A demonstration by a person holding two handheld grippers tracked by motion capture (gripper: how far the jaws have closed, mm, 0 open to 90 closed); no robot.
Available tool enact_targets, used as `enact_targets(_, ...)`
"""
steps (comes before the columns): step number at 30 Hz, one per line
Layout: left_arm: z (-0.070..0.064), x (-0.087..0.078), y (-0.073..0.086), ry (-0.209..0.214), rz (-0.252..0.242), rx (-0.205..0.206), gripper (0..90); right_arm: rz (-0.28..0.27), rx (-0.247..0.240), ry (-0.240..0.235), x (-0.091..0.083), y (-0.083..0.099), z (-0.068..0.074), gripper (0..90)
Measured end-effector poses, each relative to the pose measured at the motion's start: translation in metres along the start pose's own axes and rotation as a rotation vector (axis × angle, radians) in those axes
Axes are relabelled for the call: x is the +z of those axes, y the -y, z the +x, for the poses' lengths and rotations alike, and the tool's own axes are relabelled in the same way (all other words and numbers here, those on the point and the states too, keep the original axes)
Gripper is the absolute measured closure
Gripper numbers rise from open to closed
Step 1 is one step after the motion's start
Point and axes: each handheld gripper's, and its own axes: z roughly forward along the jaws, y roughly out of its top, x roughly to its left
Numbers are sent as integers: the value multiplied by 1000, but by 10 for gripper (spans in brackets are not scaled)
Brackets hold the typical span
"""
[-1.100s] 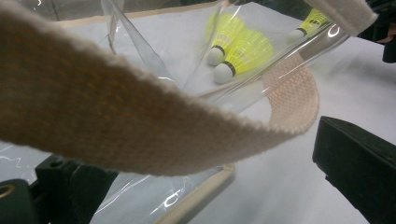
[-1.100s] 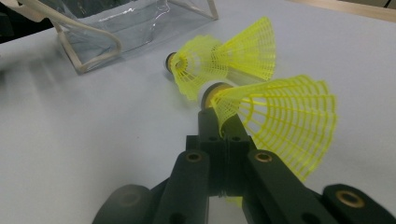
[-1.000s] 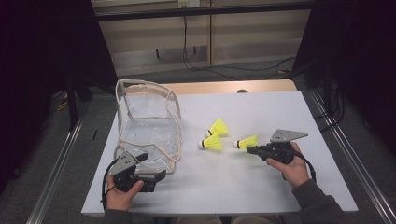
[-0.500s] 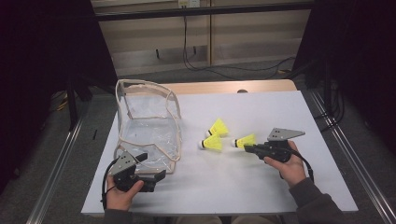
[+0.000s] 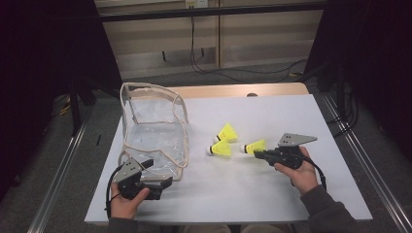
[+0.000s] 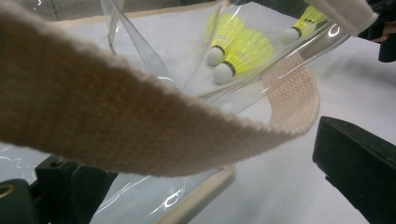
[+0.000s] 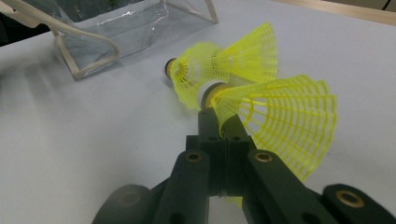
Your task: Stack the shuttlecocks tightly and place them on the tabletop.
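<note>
A clear plastic bag (image 5: 153,131) with beige trim stands open on the left of the white table (image 5: 233,194). Three yellow shuttlecocks lie near the middle. My right gripper (image 5: 257,154) is shut on the mesh skirt of the rightmost shuttlecock (image 5: 255,145); the right gripper view shows that skirt (image 7: 280,126) pinched at the jaw tips (image 7: 222,123). The other two shuttlecocks (image 5: 227,132) (image 5: 221,149) lie just left of it. My left gripper (image 5: 158,173) is open at the bag's near corner. In the left gripper view the bag's beige strap (image 6: 140,135) and clear wall lie between its jaws (image 6: 210,177).
The table's wooden far edge (image 5: 233,90) lies behind the bag. Metal rails (image 5: 362,165) run along both sides of the table. Bare tabletop lies between the two hands and at the far right.
My right gripper has edged slightly left at the shuttlecock's skirt. The left gripper and the bag have stayed where they were.
</note>
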Motion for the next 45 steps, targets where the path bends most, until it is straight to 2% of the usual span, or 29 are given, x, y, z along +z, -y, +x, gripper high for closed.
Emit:
enact_targets(18,0,0,0,-4,1,1,23,-13,8,4,3,-4,1,896)
enact_targets(45,1,0,0,-1,1,1,23,1,18,-3,18,-6,1,896)
